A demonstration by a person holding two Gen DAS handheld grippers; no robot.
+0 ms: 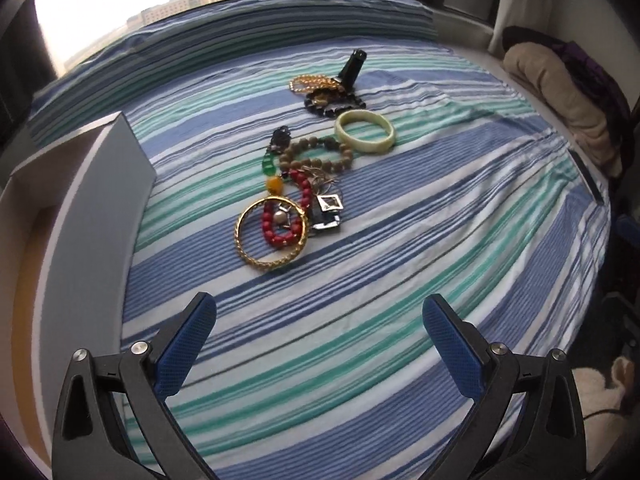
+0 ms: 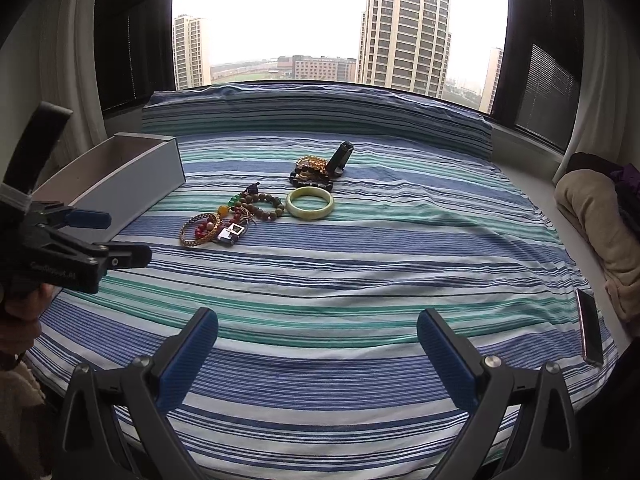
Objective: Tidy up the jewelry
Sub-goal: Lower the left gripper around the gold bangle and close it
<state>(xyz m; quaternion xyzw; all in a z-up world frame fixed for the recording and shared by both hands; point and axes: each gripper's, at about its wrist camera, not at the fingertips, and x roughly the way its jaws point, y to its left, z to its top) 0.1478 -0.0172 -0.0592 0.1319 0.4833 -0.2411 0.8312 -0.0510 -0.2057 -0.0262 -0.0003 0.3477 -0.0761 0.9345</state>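
Note:
Jewelry lies in a loose pile on the striped sheet point(image 1: 380, 264): a gold bangle point(image 1: 272, 233) over red beads point(image 1: 280, 226), a brown bead bracelet point(image 1: 318, 156), a pale green bangle point(image 1: 366, 132), and gold and dark bead strands point(image 1: 324, 90) by a black clip point(image 1: 352, 68). The pile also shows in the right wrist view, with the green bangle point(image 2: 310, 203) and gold bangle point(image 2: 200, 231). An open grey box point(image 1: 80, 184) stands to the left, also in the right wrist view point(image 2: 120, 176). My left gripper point(image 1: 320, 332) is open and empty, short of the gold bangle. My right gripper point(image 2: 318, 338) is open and empty, farther back.
A beige folded blanket point(image 2: 600, 224) lies at the right edge of the bed. A phone point(image 2: 590, 326) lies near the right front corner. A striped pillow point(image 2: 320, 116) runs along the window. The left gripper point(image 2: 104, 240) appears at the left of the right wrist view.

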